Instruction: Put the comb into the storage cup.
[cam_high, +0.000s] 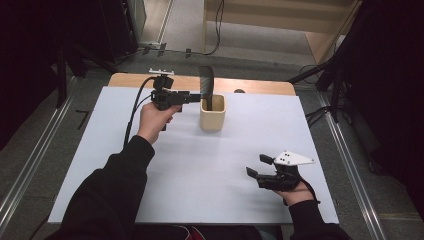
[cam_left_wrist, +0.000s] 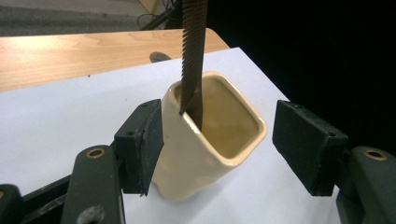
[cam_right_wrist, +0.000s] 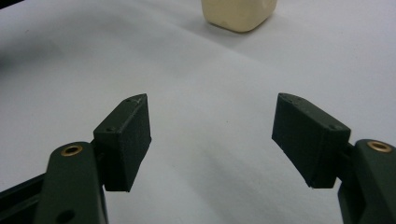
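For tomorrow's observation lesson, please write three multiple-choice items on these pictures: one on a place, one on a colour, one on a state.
1. Where is the dark comb?
A. flat on the white sheet
B. standing in the cup
C. between the right gripper's jaws

2. What colour is the cup?
A. cream
B. red
C. blue

3. How does the left gripper stand at the cup?
A. clamped shut on the comb
B. jaws open, one on each side of the cup
C. lying on the floor

Answers:
1 B, the comb rises upright out of the cup's mouth.
2 A, its walls are pale cream in the high view and both gripper views.
3 B, the left gripper view shows a clear gap between one pad and the cup wall; whether the other pad touches the cup is hard to tell.

The right gripper rests open near the table's near edge.
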